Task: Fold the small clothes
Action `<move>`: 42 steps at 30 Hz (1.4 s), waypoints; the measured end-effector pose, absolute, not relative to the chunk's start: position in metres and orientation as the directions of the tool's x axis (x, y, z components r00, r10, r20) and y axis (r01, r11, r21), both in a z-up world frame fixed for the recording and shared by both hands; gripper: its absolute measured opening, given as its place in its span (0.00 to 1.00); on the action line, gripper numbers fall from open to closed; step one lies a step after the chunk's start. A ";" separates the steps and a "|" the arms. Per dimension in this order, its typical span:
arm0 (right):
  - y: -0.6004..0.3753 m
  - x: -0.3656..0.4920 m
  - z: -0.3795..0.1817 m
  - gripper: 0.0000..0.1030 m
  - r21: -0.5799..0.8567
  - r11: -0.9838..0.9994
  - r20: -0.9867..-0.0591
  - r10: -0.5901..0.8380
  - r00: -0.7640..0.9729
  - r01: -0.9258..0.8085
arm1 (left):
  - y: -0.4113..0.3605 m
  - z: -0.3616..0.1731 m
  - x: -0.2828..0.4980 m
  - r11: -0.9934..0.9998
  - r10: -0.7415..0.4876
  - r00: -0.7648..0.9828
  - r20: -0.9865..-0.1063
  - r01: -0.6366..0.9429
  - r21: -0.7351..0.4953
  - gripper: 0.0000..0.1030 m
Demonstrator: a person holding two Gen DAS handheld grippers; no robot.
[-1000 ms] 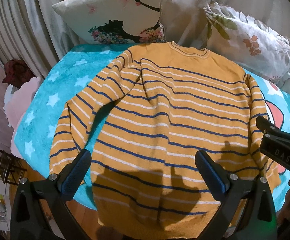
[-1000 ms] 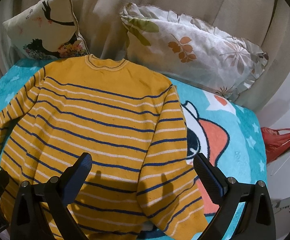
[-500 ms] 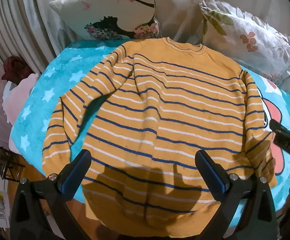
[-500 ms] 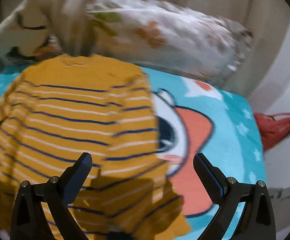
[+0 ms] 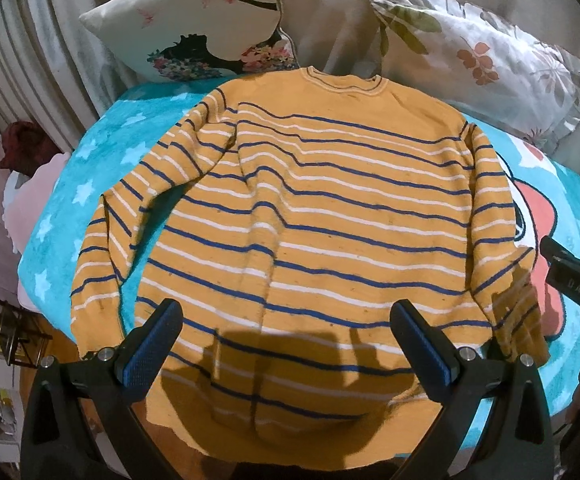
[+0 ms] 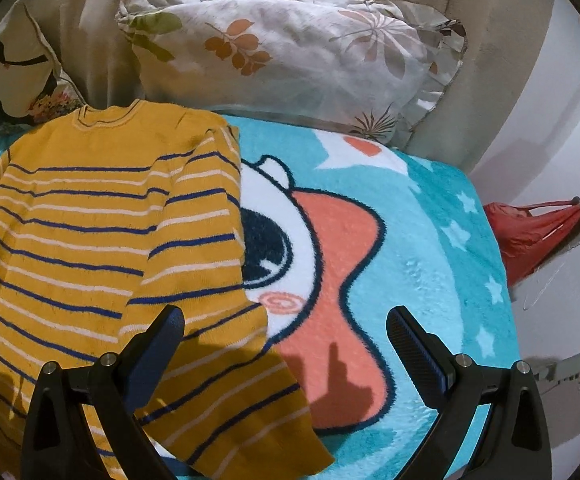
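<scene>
A yellow sweater [image 5: 314, 216] with blue and white stripes lies flat on the turquoise blanket [image 5: 73, 200], neck away from me, both sleeves down along its sides. My left gripper [image 5: 285, 344] hovers open above the hem at the near edge, nothing between its fingers. In the right wrist view the sweater [image 6: 89, 240] fills the left half, its right sleeve [image 6: 217, 320] running to a cuff at the near edge. My right gripper [image 6: 285, 344] stands open over that sleeve's edge and the blanket's pink cartoon print [image 6: 330, 280]. The right gripper's body [image 5: 574, 280] shows at the left view's right edge.
Two pillows lean at the back: one with a dark figure print [image 5: 209, 24], one with leaves [image 6: 290, 56]. A red bag [image 6: 530, 232] hangs right of the bed. Pink cloth [image 5: 29, 200] and a dark red object [image 5: 21, 144] lie off the left side.
The left gripper drew back slightly, showing more of the hem. The right gripper swung to the right, so the sweater now sits left and more of the cartoon blanket shows.
</scene>
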State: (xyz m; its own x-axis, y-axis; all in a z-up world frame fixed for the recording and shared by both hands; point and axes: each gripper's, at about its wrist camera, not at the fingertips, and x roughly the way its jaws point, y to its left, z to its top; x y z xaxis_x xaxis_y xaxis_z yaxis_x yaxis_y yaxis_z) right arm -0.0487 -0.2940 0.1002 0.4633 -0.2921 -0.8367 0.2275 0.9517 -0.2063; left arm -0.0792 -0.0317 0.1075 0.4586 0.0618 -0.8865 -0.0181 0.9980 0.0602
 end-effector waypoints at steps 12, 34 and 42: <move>-0.300 -0.059 0.097 0.99 -0.212 0.952 -0.833 -0.294 0.468 0.222 | -0.049 0.104 -0.087 0.998 0.061 0.451 -0.890 0.000 0.069 1.00; -0.351 -0.093 0.023 0.90 0.236 0.958 -0.894 0.148 0.423 0.163 | -0.028 0.089 -0.089 1.000 0.020 0.412 -0.911 -0.026 0.010 1.00; -0.351 -0.098 0.032 0.08 0.277 0.951 -0.878 0.193 0.438 0.135 | -0.024 0.086 -0.086 0.999 0.017 0.419 -0.908 -0.052 -0.006 1.00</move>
State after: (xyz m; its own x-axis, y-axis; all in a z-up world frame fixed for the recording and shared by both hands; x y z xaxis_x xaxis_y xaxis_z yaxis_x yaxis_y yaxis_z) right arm -0.0977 -0.3509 0.0321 0.4383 0.1933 -0.8778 0.1350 0.9514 0.2769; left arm -0.0857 -0.0235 0.0864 0.4193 0.0165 -0.9077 -0.0525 0.9986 -0.0061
